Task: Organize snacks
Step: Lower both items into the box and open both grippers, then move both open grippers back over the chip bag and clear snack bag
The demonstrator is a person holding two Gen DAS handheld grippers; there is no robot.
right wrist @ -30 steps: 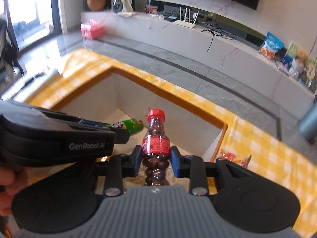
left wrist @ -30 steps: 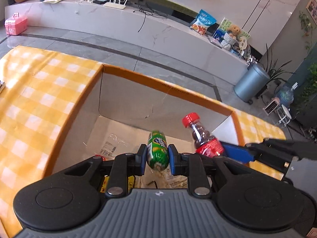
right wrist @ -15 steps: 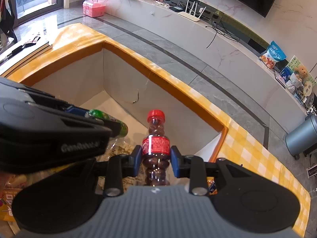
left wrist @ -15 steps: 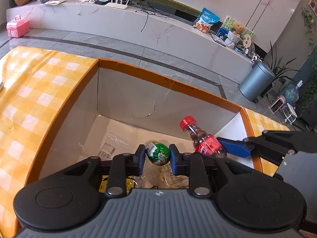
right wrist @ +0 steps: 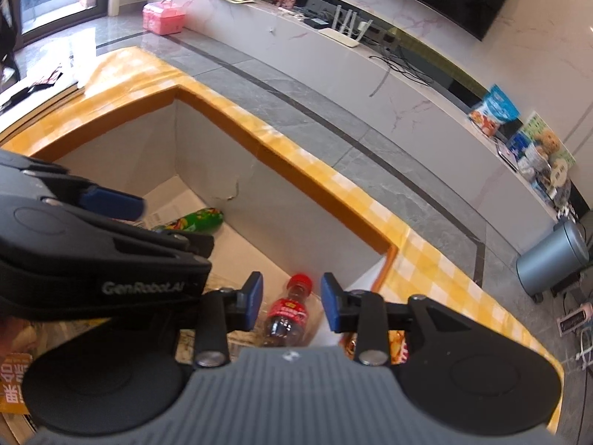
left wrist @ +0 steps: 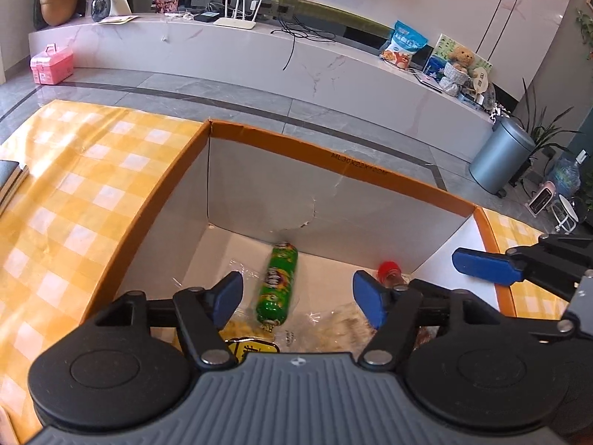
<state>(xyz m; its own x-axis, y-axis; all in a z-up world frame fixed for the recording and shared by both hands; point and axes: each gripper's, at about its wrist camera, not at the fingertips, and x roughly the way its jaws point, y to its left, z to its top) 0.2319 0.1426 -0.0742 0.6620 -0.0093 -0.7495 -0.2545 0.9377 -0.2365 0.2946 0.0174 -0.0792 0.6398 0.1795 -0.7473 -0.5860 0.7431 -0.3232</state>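
A green snack tube lies on the floor of the open cardboard box, near its far wall; it also shows in the right wrist view. A dark cola bottle with a red cap lies in the box's right corner; only its cap shows in the left wrist view. My left gripper is open and empty above the box. My right gripper is open above the bottle, apart from it. Its blue fingertip shows at the right of the left wrist view.
Clear snack bags and a yellow packet lie on the box floor. The box stands on a yellow checked tablecloth. A book lies at the far left. A snack packet lies beside the box's right wall.
Both grippers have opened. The green tube and the cola bottle have dropped out of the jaws and now lie on the box floor.
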